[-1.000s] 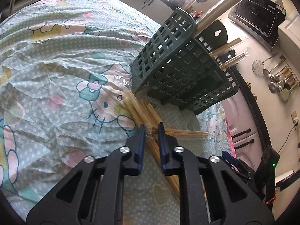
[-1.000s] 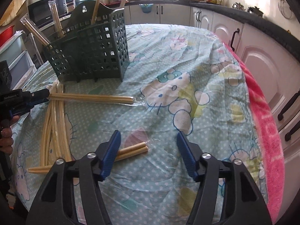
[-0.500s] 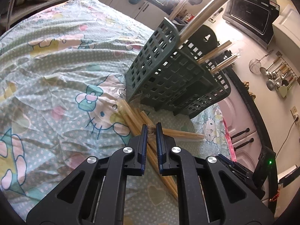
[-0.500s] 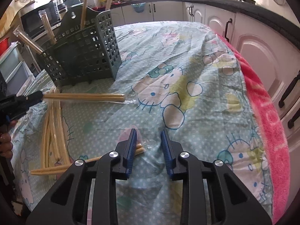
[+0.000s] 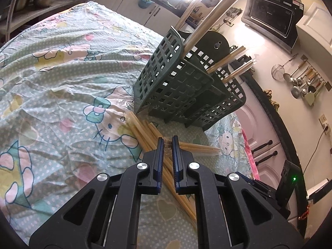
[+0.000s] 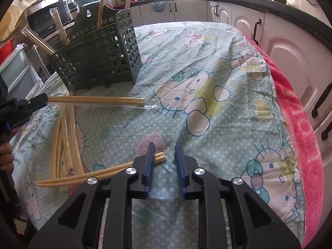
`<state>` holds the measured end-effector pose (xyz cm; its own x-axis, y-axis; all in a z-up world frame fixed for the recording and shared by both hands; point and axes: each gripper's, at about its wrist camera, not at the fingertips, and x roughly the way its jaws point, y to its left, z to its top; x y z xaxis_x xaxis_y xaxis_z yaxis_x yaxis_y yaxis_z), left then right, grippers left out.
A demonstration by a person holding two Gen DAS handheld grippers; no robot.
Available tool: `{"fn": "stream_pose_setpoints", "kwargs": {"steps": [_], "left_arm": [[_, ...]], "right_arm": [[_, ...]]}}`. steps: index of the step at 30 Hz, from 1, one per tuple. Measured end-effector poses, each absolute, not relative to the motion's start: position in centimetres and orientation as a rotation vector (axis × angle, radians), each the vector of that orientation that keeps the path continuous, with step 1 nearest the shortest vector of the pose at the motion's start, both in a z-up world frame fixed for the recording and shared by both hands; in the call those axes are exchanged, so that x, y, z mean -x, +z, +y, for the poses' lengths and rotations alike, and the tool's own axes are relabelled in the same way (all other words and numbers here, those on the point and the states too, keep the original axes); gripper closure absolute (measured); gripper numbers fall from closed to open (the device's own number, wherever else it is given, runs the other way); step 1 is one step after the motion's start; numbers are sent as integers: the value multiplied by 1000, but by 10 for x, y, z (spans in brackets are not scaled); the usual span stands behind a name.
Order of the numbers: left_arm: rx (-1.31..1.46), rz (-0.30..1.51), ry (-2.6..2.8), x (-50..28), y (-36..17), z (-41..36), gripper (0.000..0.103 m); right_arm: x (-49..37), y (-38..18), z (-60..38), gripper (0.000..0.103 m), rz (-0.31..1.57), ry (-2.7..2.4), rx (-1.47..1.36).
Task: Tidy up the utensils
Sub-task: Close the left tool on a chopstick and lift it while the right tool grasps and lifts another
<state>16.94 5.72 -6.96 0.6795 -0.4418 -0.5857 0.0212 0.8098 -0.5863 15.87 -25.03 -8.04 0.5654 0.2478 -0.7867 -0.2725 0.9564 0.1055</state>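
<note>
A dark green slotted utensil basket stands on the table with several wrapped chopstick pairs upright in it. My left gripper is shut on the clear wrapper end of a wrapped chopstick pair and holds it level, just above the cloth. A heap of wrapped chopsticks lies below it. My right gripper is partly closed around the wrapper tip of another pair lying on the cloth; its jaws stand a little apart.
The table wears a Hello Kitty cloth with a pink towel along its right edge. White cabinets stand close by. A microwave and hanging ladles are behind the basket.
My right gripper has narrowed from wide open around the near pair's wrapper tip. My left gripper has shut tighter on its wrapper and lifted the pair slightly.
</note>
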Motion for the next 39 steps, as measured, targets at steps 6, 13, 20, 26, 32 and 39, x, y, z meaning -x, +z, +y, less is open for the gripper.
{"fn": "stream_pose_setpoints", "kwargs": {"steps": [6,13,20,26,32,39], "left_arm": [[588,778,-272,-168,-66,61,98],[592,757,-274,-165,-59,64,99],[593,738,-290,-161,-50,65,99],[575,711,-325,-156,-33,60,100],[548,675,-370,-153,-10,50,101],[488,635,-415,-152,24,39,101]], "right_arm": [[-158,-75,-258,100,918,302,47],[-153,-63,-271,102,895,279,46],[-149,-47,-273,102,860,311,21],[-143,-13,-263,102,783,378,0],[-137,27,-235,102,693,470,37],[-132,63,-203,102,604,558,85]]}}
